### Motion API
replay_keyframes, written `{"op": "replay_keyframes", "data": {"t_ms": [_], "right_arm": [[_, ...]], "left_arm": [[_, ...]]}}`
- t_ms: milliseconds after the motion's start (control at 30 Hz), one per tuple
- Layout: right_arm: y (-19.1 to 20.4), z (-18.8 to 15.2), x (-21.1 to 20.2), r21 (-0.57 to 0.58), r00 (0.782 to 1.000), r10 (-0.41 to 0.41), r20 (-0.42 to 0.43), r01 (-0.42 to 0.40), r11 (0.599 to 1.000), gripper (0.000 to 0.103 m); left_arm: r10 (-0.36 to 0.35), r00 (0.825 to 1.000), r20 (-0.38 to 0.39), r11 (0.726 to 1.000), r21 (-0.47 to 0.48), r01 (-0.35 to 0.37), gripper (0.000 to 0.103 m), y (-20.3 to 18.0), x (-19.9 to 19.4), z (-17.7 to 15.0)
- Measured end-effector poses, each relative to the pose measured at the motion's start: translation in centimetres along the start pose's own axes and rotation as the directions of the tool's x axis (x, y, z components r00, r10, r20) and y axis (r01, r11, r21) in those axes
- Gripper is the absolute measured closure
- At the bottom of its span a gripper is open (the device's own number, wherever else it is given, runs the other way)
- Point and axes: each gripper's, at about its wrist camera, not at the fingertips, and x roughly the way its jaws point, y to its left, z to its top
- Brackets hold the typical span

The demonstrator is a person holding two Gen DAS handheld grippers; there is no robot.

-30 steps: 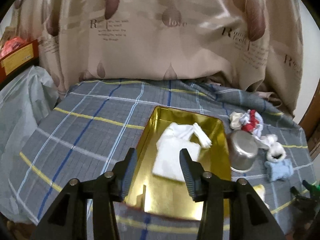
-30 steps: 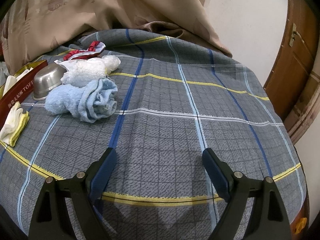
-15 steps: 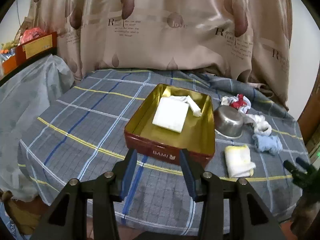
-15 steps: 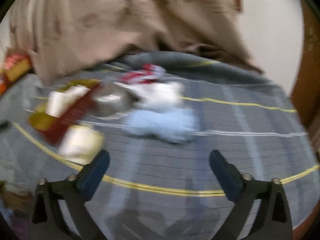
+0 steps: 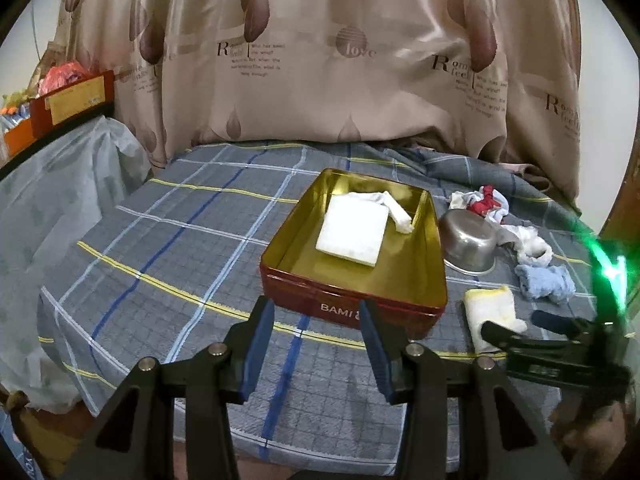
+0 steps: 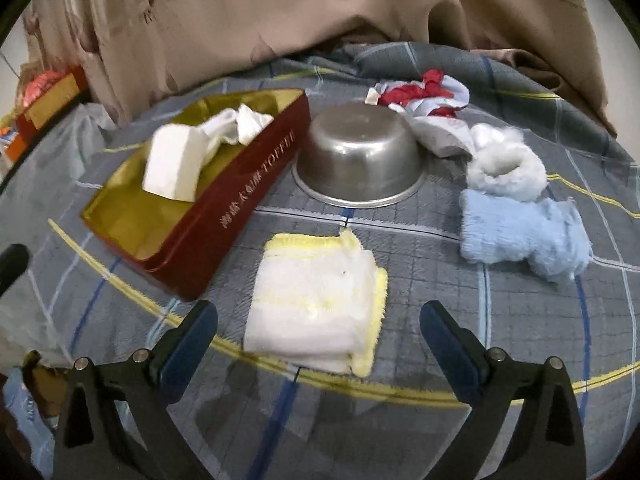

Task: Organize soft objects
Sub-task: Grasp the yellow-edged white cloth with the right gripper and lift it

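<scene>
A red tin with a gold inside (image 5: 352, 288) (image 6: 224, 216) sits on the plaid cloth and holds a folded white cloth (image 5: 354, 234) (image 6: 180, 164). To its right lie a folded white-and-yellow towel (image 6: 320, 300) (image 5: 490, 312), a light blue cloth (image 6: 520, 232) (image 5: 544, 282), a white fluffy piece (image 6: 504, 168) (image 5: 528, 242) and a red-and-white cloth (image 6: 424, 96) (image 5: 482, 202). My left gripper (image 5: 318, 344) hangs open and empty just before the tin's near wall. Wide open, my right gripper (image 6: 318, 344) hovers close in front of the yellow-edged towel without touching it; in the left wrist view the right gripper (image 5: 516, 328) shows at the right edge.
An upturned steel bowl (image 6: 360, 164) (image 5: 470, 240) stands between the tin and the cloths. A beige curtain (image 5: 320, 60) hangs behind the table. A plastic-covered shelf (image 5: 48, 184) with boxes is at the left. The table edge (image 5: 280, 452) runs close below the grippers.
My left gripper has drawn back from over the tin to before its near wall. My right gripper has swung left from bare cloth to face the yellow-edged towel, and its jaws spread wider.
</scene>
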Motion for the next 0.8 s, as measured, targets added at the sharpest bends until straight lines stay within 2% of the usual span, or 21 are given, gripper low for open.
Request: {"op": "replay_keyframes", "data": {"t_ms": [67, 133, 167, 200, 233, 267, 333, 367, 533, 667, 800], "right_arm": [[-0.1, 0.2, 0.9, 0.010, 0.999, -0.028, -0.024, 0.029, 1.000, 0.002], [-0.6, 0.2, 1.2, 0.027, 0.999, -0.016, -0.033, 0.017, 0.999, 0.004], [-0.7, 0.2, 1.3, 0.028, 0.999, -0.018, -0.032, 0.019, 0.999, 0.015], [-0.6, 0.1, 1.5, 0.025, 0.999, -0.014, -0.038, 0.015, 1.000, 0.033], [-0.4, 0.0, 1.3, 0.011, 0.999, -0.008, -0.035, 0.008, 1.000, 0.040], [0.0, 0.0, 1.3, -0.013, 0.999, -0.024, -0.031, 0.023, 1.000, 0.054], [0.4, 0.0, 1.2, -0.044, 0.999, -0.018, -0.028, 0.016, 0.999, 0.069], [0.4, 0.0, 1.1, -0.045, 1.000, -0.012, -0.027, 0.011, 0.999, 0.084], [0.2, 0.7, -1.1, -0.028, 0.999, 0.048, 0.018, -0.048, 0.998, 0.084], [1.4, 3.7, -3.2, -0.042, 0.989, 0.134, 0.069, -0.132, 0.990, 0.084], [3.7, 7.2, -2.1, -0.054, 0.974, 0.223, 0.044, -0.221, 0.974, 0.083]], "left_arm": [[-0.007, 1.000, 0.000, 1.000, -0.013, 0.007, 0.058, 0.3, -0.1, 0.2], [-0.012, 1.000, 0.001, 1.000, -0.020, 0.012, 0.058, 0.5, -0.1, 0.3], [-0.012, 1.000, 0.001, 1.000, -0.023, 0.012, 0.058, 0.5, -0.1, 0.4], [-0.012, 1.000, -0.001, 1.000, -0.026, 0.012, 0.058, 0.6, -0.1, 0.4], [-0.013, 1.000, -0.004, 1.000, -0.026, 0.013, 0.058, 0.6, -0.1, 0.3], [-0.013, 1.000, -0.010, 1.000, -0.026, 0.013, 0.058, 0.5, 0.1, 0.3], [-0.012, 1.000, -0.024, 1.000, -0.024, 0.011, 0.058, 0.5, 0.3, 0.3], [-0.011, 1.000, -0.027, 1.000, -0.023, 0.011, 0.058, 0.4, 0.3, 0.2], [-0.003, 1.000, -0.017, 1.000, -0.018, 0.003, 0.058, 0.3, 0.0, 0.2], [0.002, 1.000, -0.011, 1.000, -0.012, -0.002, 0.058, 0.1, -0.1, 0.2], [0.003, 1.000, -0.015, 1.000, -0.006, -0.003, 0.058, 0.1, 0.0, 0.1]]}}
